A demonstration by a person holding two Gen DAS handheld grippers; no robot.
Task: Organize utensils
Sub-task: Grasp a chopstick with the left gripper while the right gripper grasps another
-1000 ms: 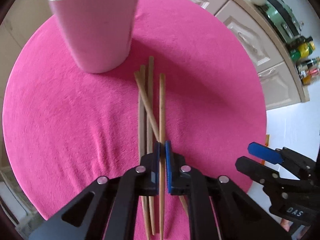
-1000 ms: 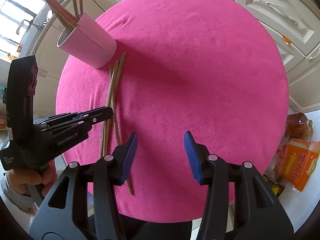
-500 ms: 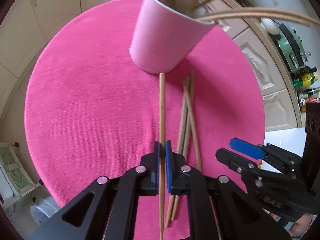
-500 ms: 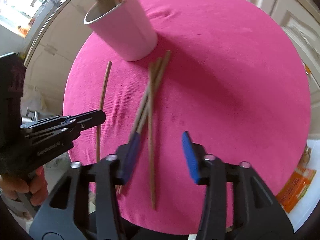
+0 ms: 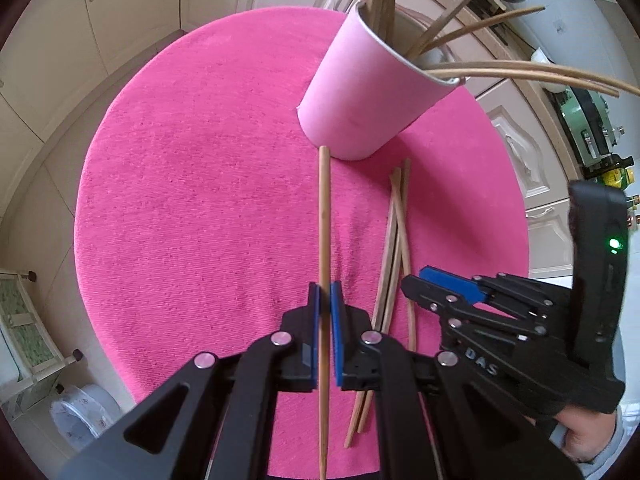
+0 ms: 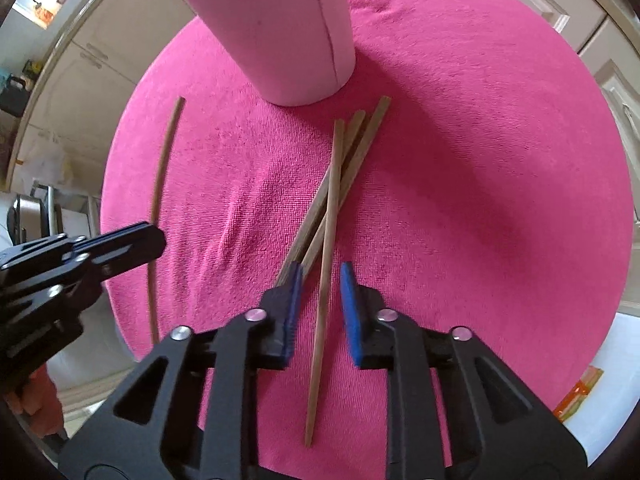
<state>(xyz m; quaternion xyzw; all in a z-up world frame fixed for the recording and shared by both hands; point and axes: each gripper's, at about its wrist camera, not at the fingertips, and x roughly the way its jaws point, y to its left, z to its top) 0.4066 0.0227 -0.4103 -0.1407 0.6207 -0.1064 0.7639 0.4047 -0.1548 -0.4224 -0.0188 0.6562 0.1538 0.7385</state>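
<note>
Chopstick [image 5: 324,216] clamped in left gripper [image 5: 325,300] jaws beside cup [image 5: 368,96]; right gripper [image 6: 320,280] jaws open.

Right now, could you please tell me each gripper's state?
Left gripper: shut on one thin wooden chopstick.
Right gripper: open, holding nothing.

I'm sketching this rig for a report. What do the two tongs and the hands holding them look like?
Both are matte black plastic linkages with silver rivets and blue pads on the fingertips. The right tongs carry white "DAS" lettering and a tall black housing with a green light. A bare hand with a grey sleeve grips them.
</note>
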